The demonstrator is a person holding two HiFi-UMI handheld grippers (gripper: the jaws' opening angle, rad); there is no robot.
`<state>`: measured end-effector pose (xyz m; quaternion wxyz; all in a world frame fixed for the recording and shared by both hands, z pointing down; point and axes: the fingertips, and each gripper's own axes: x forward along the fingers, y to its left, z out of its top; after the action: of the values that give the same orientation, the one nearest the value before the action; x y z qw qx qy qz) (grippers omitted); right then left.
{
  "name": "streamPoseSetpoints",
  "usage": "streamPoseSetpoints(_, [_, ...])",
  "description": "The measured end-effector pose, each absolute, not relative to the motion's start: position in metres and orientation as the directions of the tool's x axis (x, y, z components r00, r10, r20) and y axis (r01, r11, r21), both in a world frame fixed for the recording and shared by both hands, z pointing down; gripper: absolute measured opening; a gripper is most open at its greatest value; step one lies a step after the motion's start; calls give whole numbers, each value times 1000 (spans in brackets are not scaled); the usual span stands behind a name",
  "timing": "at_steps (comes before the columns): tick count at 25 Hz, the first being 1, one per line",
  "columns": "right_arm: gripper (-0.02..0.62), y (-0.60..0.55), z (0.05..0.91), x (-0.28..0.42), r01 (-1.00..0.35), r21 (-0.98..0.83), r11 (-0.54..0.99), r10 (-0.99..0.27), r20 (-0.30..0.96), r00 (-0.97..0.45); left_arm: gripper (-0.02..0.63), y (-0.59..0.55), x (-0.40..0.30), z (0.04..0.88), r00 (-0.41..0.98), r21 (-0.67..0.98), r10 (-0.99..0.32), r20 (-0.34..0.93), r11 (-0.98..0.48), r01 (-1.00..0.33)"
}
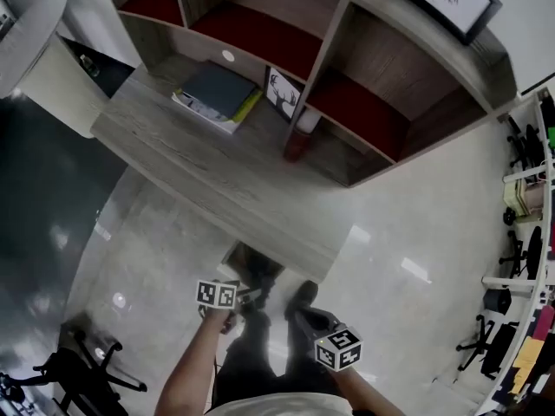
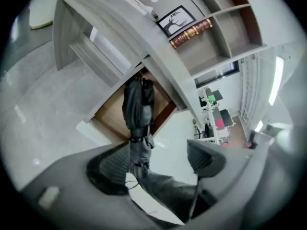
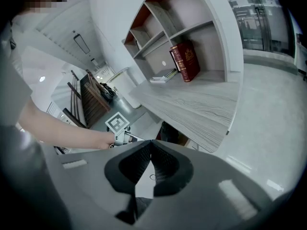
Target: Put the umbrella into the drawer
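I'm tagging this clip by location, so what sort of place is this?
Probably an office: a wooden desk with shelves and books, plus office chairs across a polished floor.

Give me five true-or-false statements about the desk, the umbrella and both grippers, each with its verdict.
1. The left gripper has its jaws wide apart. True.
2. The right gripper has its jaws wide open. False: they are closed together, with nothing between them.
3. A red hardback book stands on the grey wooden desk. True.
4. The black-framed deer picture lies face down on the desk. False: it stands upright, print showing.
5. The dark folded umbrella lies on the desktop. False: it is lower down, at the open brown wooden drawer.
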<state>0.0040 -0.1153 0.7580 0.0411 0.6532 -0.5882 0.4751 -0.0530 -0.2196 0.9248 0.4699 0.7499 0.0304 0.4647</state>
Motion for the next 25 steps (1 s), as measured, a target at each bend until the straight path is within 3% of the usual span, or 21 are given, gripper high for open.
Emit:
streamPoseSetpoints(14, [6, -120, 667, -5, -845, -448, -293, -777, 626, -62, 262, -215, -91, 772, 691, 710, 353, 631, -622, -330])
streamPoseSetpoints(25, [6, -104, 626, 11, -860, -447, -246, -820, 569, -62, 142, -204, -108, 704, 765, 611, 154, 625, -706, -358])
